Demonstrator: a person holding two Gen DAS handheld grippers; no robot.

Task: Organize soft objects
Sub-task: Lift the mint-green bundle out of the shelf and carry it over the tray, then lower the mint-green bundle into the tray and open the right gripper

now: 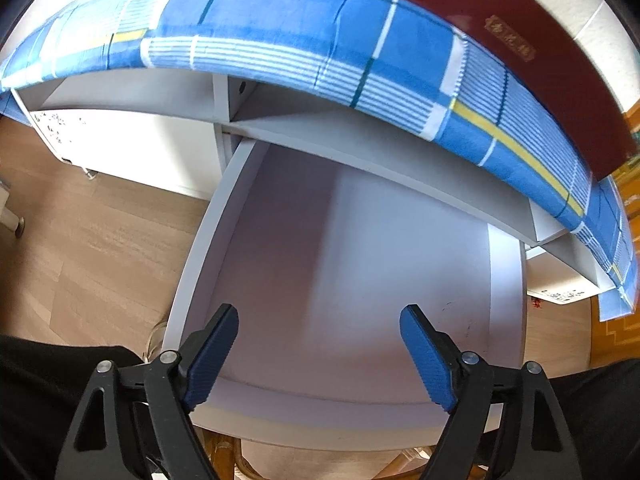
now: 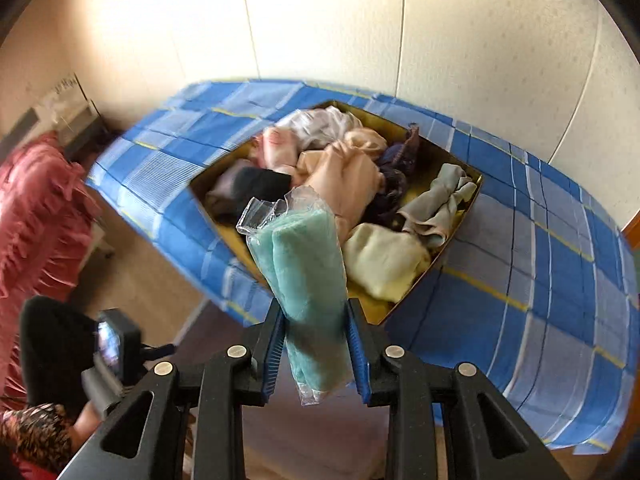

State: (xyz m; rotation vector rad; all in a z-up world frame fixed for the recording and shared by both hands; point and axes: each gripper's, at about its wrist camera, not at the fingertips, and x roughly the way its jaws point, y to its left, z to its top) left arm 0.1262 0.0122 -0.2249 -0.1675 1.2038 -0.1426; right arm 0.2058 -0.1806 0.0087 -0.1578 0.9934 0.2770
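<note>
Gold characters (image 1: 510, 42), unreadable, on dark red box (image 1: 520, 60) atop checked cloth (image 1: 280, 36)

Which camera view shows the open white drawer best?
The left wrist view shows it best: the drawer fills the middle of the picture, pulled out and with nothing visible inside, below the open left gripper. The right wrist view shows only a dim strip that may be the drawer, behind the right gripper.
</note>
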